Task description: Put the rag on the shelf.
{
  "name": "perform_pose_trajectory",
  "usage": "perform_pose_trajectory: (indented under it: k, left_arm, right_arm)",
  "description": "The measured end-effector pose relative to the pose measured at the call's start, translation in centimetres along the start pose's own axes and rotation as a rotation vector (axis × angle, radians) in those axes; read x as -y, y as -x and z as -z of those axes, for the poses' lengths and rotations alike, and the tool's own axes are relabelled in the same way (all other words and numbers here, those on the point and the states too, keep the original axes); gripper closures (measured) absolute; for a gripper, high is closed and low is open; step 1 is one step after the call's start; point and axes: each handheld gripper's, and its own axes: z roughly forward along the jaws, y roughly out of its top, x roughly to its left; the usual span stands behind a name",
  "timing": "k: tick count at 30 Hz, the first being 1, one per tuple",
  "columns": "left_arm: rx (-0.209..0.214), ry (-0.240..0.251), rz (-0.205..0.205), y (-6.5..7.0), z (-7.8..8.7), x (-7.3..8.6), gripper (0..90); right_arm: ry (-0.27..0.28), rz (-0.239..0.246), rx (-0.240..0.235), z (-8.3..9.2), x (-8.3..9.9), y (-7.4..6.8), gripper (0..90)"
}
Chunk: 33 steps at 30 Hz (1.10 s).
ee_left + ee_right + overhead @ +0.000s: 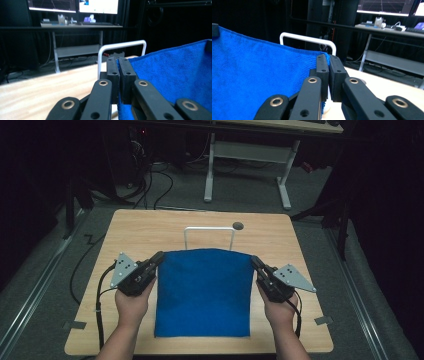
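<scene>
Both tongs are clamped on the blue towel (pixel 203 292): I have the left gripper (pixel 159 257) pinching its far left corner and the right gripper (pixel 254 260) pinching its far right corner. Along my left gripper (pixel 119 65) I see the two black jaws pressed together with the towel (pixel 175 72) edge caught between them, the fabric spreading away to their right. Along my right gripper (pixel 329 62) the jaws are likewise together on the towel (pixel 257 75) corner, the fabric stretching off to their left.

Between the two grippers the far edge of the towel is raised and pulled fairly taut, bowing slightly upward in the middle. From there the cloth runs back toward me, its near edge lying on the wooden table (pixel 135 227) between my forearms. My left hand (pixel 132 302) and right hand (pixel 280 307) hold the tool bodies on either side of the cloth.

Just beyond the lifted edge, between the two sets of jaws, a white metal rack (pixel 209 236) stands upright on the table. Past my right gripper and the rack is a small dark round hole (pixel 238 225) in the tabletop.
</scene>
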Motion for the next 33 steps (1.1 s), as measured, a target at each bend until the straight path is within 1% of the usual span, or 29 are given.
perform_pose_trajectory:
  k: [3, 4, 5, 7, 8, 9, 10, 12, 14, 15, 19, 22, 23, 24, 25, 26, 27, 28, 30, 31, 32, 33]
  left_arm:
    - [-0.01, 0.013, -0.027, -0.1, 0.0, -0.9, 88.4]
    - [-0.01, 0.013, -0.027, -0.1, 0.0, -0.9, 88.5]
    - [-0.014, 0.017, -0.05, -0.1, -0.1, -1.6, 88.4]
    - [-0.017, 0.024, -0.06, -0.1, -0.2, -2.2, 88.5]
    - [-0.017, 0.024, -0.06, -0.1, -0.2, -2.2, 88.5]
    - [-0.018, 0.034, -0.066, -0.3, -0.2, -2.7, 88.5]
    - [-0.018, 0.034, -0.066, -0.3, -0.2, -2.7, 88.5]
    - [-0.02, 0.05, -0.072, -0.4, -0.3, -3.5, 88.5]
    - [-0.021, 0.053, -0.075, -0.5, -0.3, -3.7, 88.5]
    - [-0.02, 0.063, -0.074, -0.6, -0.3, -4.2, 88.5]
    - [-0.021, 0.068, -0.085, -0.7, -0.5, -4.8, 88.5]
    - [-0.022, 0.07, -0.09, -0.9, -0.7, -5.0, 88.5]
    - [-0.024, 0.067, -0.094, -1.0, -0.9, -5.2, 88.5]
    - [-0.026, 0.063, -0.099, -1.2, -1.2, -5.4, 88.5]
    - [-0.031, 0.053, -0.108, -1.6, -1.8, -5.7, 88.5]
    - [-0.031, 0.053, -0.108, -1.6, -1.8, -5.7, 88.5]
    - [-0.034, 0.042, -0.116, -2.0, -2.5, -5.9, 88.5]
    - [-0.034, 0.042, -0.116, -2.0, -2.5, -5.9, 88.5]
    - [-0.036, 0.039, -0.115, -2.6, -3.5, -6.0, 88.5]
    - [-0.037, 0.029, -0.106, -3.1, -4.3, -6.1, 88.5]
    - [-0.044, 0.023, -0.111, -3.3, -4.7, -6.2, 88.5]
    - [-0.044, 0.023, -0.111, -3.3, -4.7, -6.2, 88.5]
  right_arm:
    - [0.017, 0.001, 0.005, 0.0, -1.0, 0.1, 88.3]
    - [0.017, 0.001, 0.005, 0.0, -1.0, 0.1, 88.3]
    - [0.024, 0.001, 0.006, 0.0, -1.7, 0.2, 88.3]
    - [0.038, 0.011, 0.009, 0.0, -2.4, 0.3, 88.3]
    - [0.038, 0.011, 0.009, 0.0, -2.4, 0.3, 88.3]
    - [0.051, 0.017, 0.011, 0.1, -3.2, 0.5, 88.4]
    - [0.051, 0.017, 0.011, 0.1, -3.2, 0.5, 88.4]
    - [0.065, 0.019, 0.015, 0.1, -4.0, 0.7, 88.3]
    - [0.07, 0.022, 0.018, 0.0, -4.3, 0.7, 88.4]
    - [0.077, 0.022, 0.02, 0.0, -4.8, 0.8, 88.4]
    - [0.083, 0.026, 0.019, -0.4, -5.4, 1.0, 88.4]
    - [0.082, 0.025, 0.021, -0.6, -5.5, 1.1, 88.4]
    - [0.08, 0.018, 0.022, -0.7, -5.5, 1.2, 88.4]
    - [0.077, 0.022, 0.026, -0.9, -5.6, 1.4, 88.4]
    - [0.074, 0.014, 0.03, -1.3, -5.8, 1.8, 88.3]
    - [0.074, 0.014, 0.03, -1.3, -5.8, 1.8, 88.3]
    - [0.069, 0.005, 0.038, -1.9, -6.0, 2.4, 88.4]
    - [0.069, 0.005, 0.038, -1.9, -6.0, 2.4, 88.4]
    - [0.061, -0.001, 0.043, -2.4, -6.2, 2.8, 88.4]
    - [0.057, -0.006, 0.049, -3.1, -6.5, 3.4, 88.4]
    - [0.053, -0.006, 0.052, -3.4, -6.6, 3.6, 88.4]
    - [0.053, -0.006, 0.052, -3.4, -6.6, 3.6, 88.4]
